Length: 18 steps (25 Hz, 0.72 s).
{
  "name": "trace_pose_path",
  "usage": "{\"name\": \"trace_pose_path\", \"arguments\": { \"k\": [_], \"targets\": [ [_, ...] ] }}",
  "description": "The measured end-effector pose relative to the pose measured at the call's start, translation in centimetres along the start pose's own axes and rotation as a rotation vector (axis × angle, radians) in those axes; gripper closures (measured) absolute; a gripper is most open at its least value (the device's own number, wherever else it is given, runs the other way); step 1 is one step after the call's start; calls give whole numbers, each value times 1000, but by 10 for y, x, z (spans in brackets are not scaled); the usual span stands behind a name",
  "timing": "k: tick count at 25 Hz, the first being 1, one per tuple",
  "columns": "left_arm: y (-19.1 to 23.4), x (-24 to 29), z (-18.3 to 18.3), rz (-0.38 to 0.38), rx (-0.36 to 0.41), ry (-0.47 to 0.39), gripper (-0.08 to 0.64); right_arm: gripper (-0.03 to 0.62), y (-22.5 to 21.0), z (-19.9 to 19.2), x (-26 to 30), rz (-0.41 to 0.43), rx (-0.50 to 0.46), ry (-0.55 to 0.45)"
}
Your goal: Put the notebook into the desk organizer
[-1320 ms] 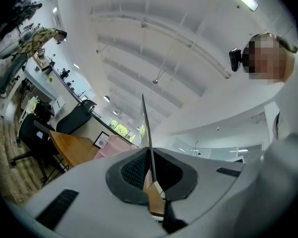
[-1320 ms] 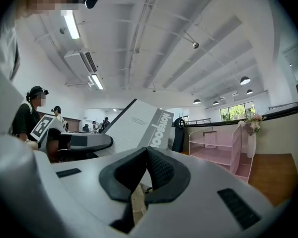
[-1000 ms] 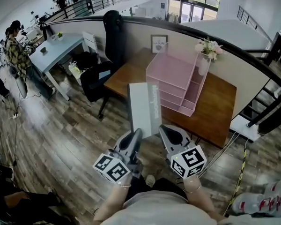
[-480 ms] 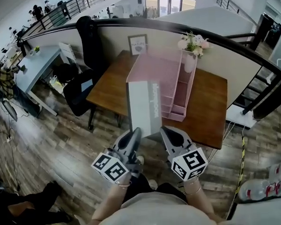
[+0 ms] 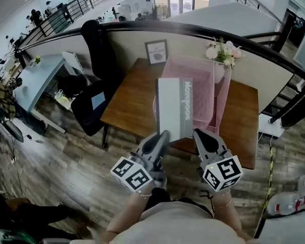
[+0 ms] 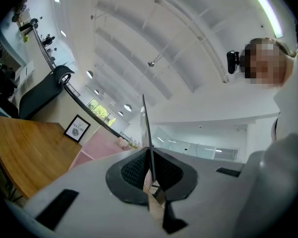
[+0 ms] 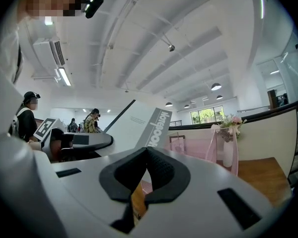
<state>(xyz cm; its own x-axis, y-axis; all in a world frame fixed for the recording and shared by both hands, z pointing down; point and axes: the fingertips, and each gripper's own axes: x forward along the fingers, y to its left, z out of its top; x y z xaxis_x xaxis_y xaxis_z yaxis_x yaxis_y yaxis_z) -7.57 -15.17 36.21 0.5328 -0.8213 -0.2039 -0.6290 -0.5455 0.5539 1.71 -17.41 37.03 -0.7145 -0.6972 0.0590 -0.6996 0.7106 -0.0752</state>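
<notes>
A grey notebook [image 5: 175,108] with its title printed on the spine is held upright over the wooden desk [image 5: 129,103]. In the head view it overlaps the pink desk organizer [image 5: 221,98]. My left gripper [image 5: 164,134] is shut on the notebook's lower left corner. In the left gripper view the notebook's thin edge [image 6: 146,128] runs up from between the pads of that gripper [image 6: 150,162]. My right gripper [image 5: 198,134] sits beside the notebook's lower right corner, shut [image 7: 146,157] with nothing between its pads. The notebook [image 7: 139,125] stands to its left and the organizer [image 7: 193,145] lies ahead.
A framed picture [image 5: 156,51] and a vase of flowers [image 5: 222,52] stand at the desk's back, against a curved partition. A black chair [image 5: 91,98] is at the desk's left. Stairs [image 5: 295,111] drop away on the right. People stand far off at the left.
Both grippers and the notebook have shifted right and toward the desk. The notebook now overlaps the pink organizer instead of standing to its left. The left grip is unchanged.
</notes>
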Motion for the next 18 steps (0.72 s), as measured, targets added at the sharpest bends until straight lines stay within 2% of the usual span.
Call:
{"name": "trace_pose_path", "arguments": {
  "k": [9, 14, 18],
  "targets": [
    [43, 30, 30, -103, -57, 23, 538, 580, -6, 1, 55, -73, -7, -10],
    [54, 40, 28, -162, -107, 55, 537, 580, -13, 0, 63, -138, -3, -16],
    [59, 45, 25, -175, -143, 61, 538, 580, -15, 4, 67, -152, -25, -14]
  ]
}}
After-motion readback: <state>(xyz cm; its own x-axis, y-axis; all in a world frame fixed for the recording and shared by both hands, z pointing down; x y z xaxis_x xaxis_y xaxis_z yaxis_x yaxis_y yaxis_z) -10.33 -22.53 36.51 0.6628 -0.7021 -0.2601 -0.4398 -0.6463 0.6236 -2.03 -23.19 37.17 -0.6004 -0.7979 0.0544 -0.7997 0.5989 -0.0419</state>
